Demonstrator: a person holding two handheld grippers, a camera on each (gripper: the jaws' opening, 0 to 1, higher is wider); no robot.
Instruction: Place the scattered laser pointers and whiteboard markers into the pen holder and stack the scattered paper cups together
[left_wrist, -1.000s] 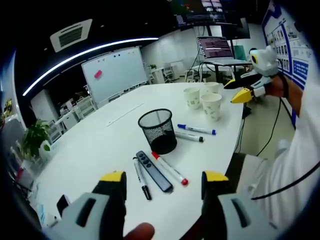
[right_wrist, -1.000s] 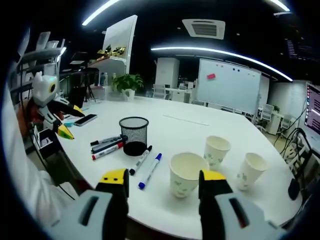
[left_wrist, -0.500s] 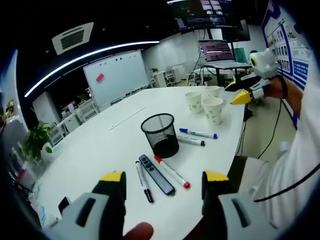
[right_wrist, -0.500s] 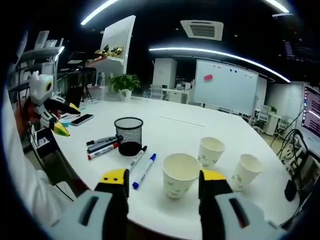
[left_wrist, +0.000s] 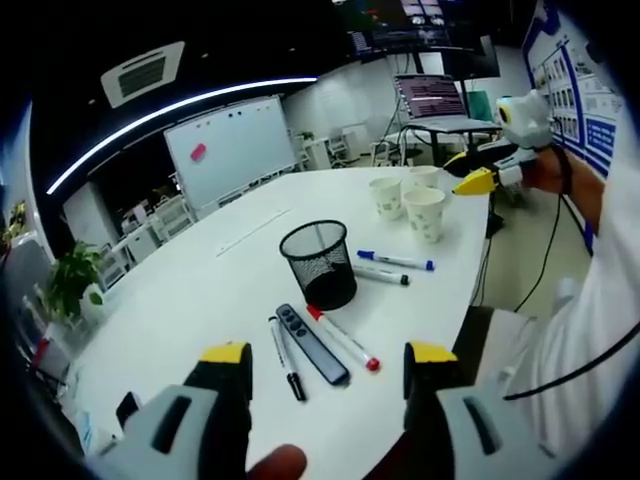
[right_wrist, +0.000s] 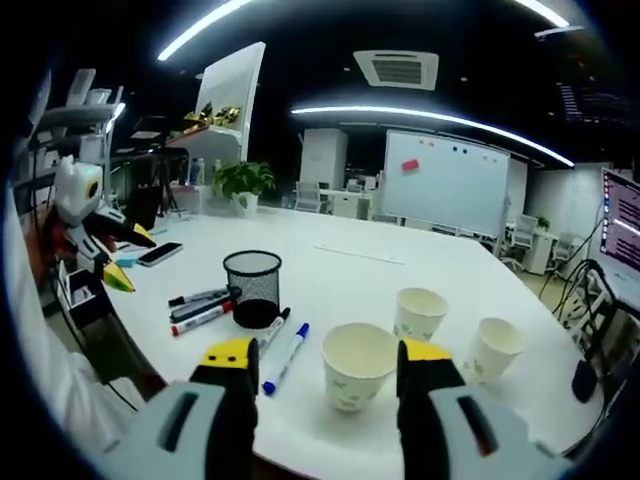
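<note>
- Both tools gape empty: left tool (left_wrist: 322, 362), right tool (right_wrist: 326, 360).
- I'd lower the right one squarely over the nearest paper cup (right_wrist: 357, 364), right of the mesh pen holder (right_wrist: 252, 287), gripping its rim gently.

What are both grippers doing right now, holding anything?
Left gripper: open, holding nothing, above the markers on the table.
Right gripper: open, holding nothing, in front of the nearest paper cup.

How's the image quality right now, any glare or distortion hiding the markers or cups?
Left gripper view: heavy fisheye bending at the edges; the white table is bright but not blown out, and the black mesh pen holder and red-capped marker read sharply. Right gripper view: dim room, bright ceiling light strips, the nearest white paper cup clear.
</note>
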